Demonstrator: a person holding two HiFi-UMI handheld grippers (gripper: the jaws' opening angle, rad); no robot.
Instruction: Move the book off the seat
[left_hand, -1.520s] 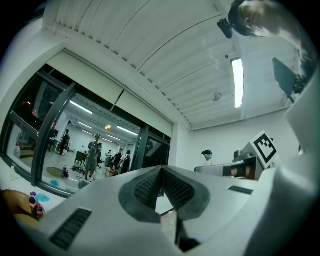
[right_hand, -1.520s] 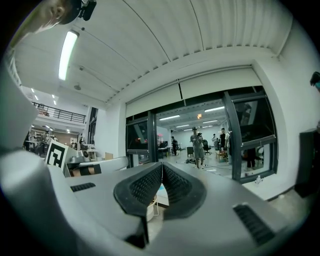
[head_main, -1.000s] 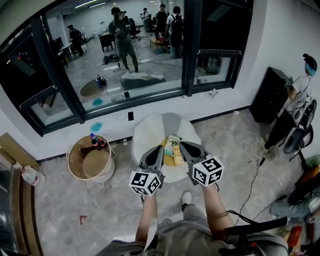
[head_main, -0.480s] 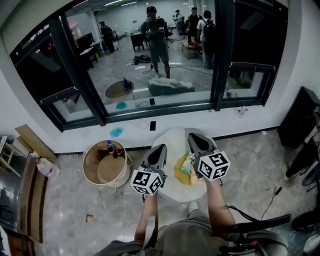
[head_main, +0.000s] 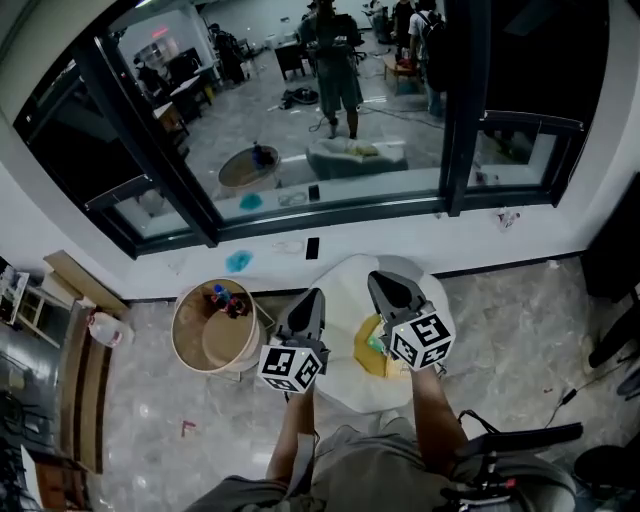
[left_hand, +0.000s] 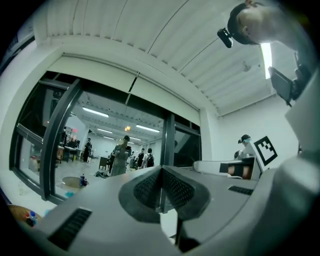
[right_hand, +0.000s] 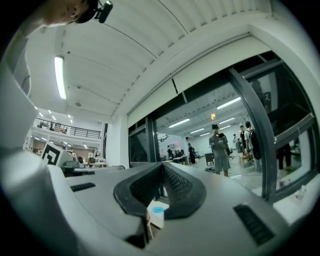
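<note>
A white round seat stands on the floor below the window. On it lies a yellow book with a greenish cover on top, partly hidden under my right gripper. My left gripper is shut and empty, level above the seat's left side. My right gripper is also shut and empty, above the book. In the left gripper view the jaws meet with nothing between them. In the right gripper view the jaws meet too, and a white and blue corner of print shows below them.
A round wooden tub holding small bottles stands left of the seat. A big dark-framed window runs along the wall ahead, with a phone on its sill. People stand beyond the glass. Shelving lines the left wall.
The head view has swung left: window, seat and tub have slid right in the picture. Both grippers have travelled with me, still shut, side by side over the seat.
</note>
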